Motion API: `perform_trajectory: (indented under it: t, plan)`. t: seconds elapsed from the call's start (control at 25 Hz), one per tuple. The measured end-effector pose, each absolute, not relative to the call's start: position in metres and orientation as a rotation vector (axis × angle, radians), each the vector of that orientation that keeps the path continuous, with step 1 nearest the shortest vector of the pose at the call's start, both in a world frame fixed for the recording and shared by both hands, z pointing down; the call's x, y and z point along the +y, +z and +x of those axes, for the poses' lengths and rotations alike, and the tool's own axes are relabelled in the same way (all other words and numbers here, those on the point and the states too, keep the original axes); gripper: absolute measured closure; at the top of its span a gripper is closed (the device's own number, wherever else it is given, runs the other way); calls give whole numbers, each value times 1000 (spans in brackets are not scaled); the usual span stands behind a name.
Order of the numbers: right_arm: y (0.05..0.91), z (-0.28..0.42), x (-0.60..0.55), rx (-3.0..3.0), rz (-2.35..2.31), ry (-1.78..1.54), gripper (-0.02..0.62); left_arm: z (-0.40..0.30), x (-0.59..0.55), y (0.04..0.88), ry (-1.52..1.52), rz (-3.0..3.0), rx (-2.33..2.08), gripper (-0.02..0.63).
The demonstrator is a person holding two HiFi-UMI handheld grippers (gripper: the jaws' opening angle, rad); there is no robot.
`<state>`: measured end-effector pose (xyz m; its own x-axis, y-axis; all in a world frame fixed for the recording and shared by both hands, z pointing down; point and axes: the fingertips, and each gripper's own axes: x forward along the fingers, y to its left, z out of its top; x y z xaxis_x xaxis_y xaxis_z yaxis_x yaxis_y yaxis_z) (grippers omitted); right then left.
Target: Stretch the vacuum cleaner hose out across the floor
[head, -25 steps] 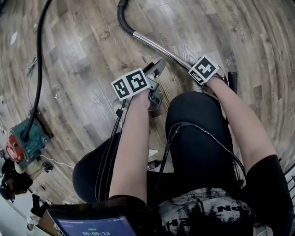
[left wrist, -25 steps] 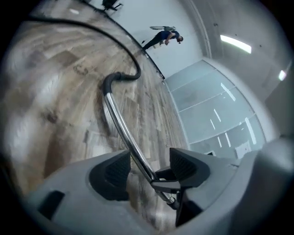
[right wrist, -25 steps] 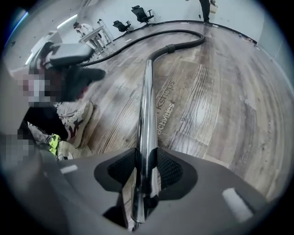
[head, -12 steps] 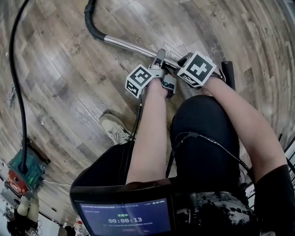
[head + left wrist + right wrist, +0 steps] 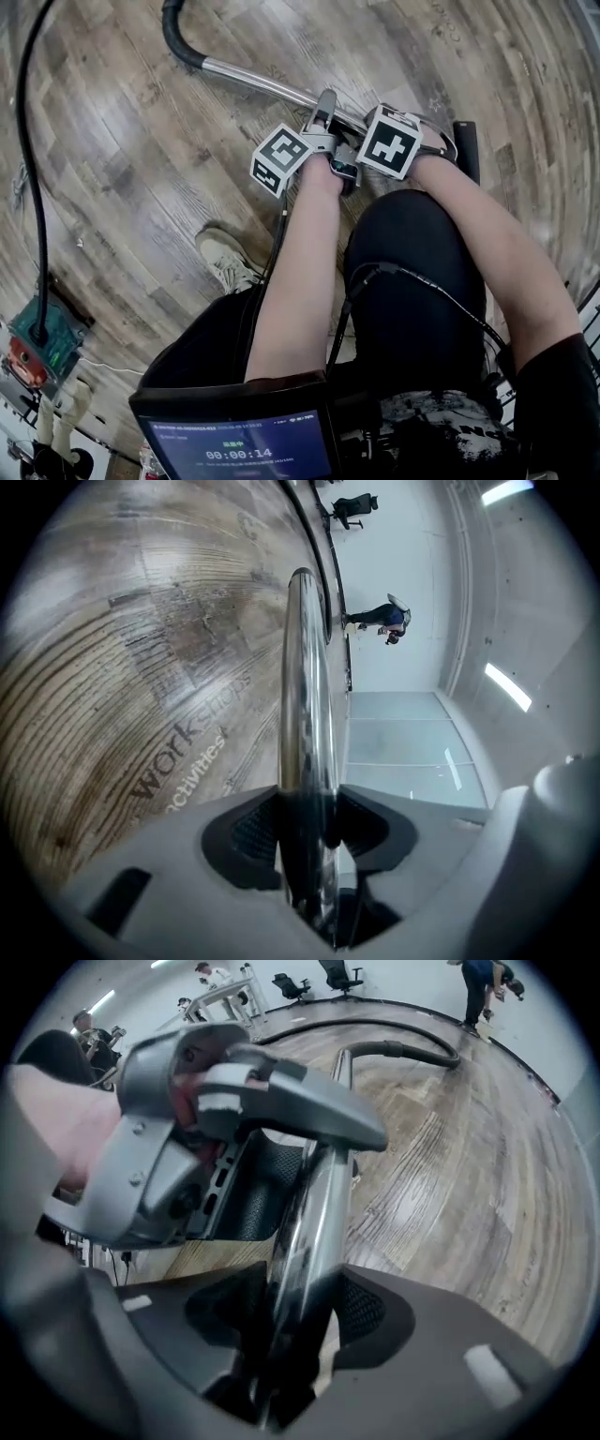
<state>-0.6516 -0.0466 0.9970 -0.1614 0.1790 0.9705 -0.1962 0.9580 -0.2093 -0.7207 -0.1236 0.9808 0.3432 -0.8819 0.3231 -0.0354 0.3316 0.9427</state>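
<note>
Left gripper [image 5: 324, 101], head view: grey two-jaw tool with a marker cube, reaching forward onto the thin chrome metal vacuum tube [image 5: 248, 80]. Right gripper [image 5: 367, 129]: just beside the left one, pointing steeply down at the same tube. Tube: long axis slanted across the picture from upper left to lower right, over the grey-brown wood-plank floor [image 5: 141, 169]. Black ribbed vacuum cleaner hose [image 5: 173, 42]: joined to the tube's upper-left end and curving up out of the picture. A second stretch of hose [image 5: 28, 187] runs top to bottom down the left edge into the green-and-red vacuum cleaner body [image 5: 39, 339] at lower left, well apart from both grippers.

Left gripper view: jaws have just been closing. Both black pads [image 5: 251, 832] press on the tube [image 5: 302, 686], one on each side. The tube points straight away from the camera over the floor.

Right gripper view: jaws have just been opening and stand spread. The tube [image 5: 323, 1213] lies between them, with a sliver of floor showing beside the right-hand pad [image 5: 370, 1312]. The left gripper's grey body holds the tube further along. Beyond it, the tube meets the hose [image 5: 403, 1051], which bends to the right.
</note>
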Motion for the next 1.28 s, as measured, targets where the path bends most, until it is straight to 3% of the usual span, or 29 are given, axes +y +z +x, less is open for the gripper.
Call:
perform_trajectory:
  t: [0.08, 0.16, 0.28, 0.52, 0.68, 0.92, 1.08, 1.28]
  plan:
    - [996, -649, -43, -1694, -2, 358, 424, -719, -132, 965, -752, 1084, -1079, 451]
    - [990, -656, -38, -1739, -21, 408, 440, -718, -135, 955, -744, 1106, -1101, 451]
    - [981, -656, -36, -1765, -32, 386, 443, -731, -132, 950, -694, 1189, -1136, 437]
    - [959, -632, -18, -1790, -133, 359, 443, -831, -153, 932, -828, 1164, -1301, 448]
    - [958, -631, -26, -1816, -96, 309, 446, -833, -158, 911, -876, 1167, -1264, 486]
    - [952, -634, -74, -1758, 147, 43, 442, -822, -163, 869, -785, 1218, -1303, 488]
    - [911, -649, -74, -1740, 171, -27, 529, -821, -158, 820, -704, 1227, -1297, 489]
    - [807, -654, -29, -1742, 121, 95, 532, -824, -129, 725, -615, 1196, -1326, 489]
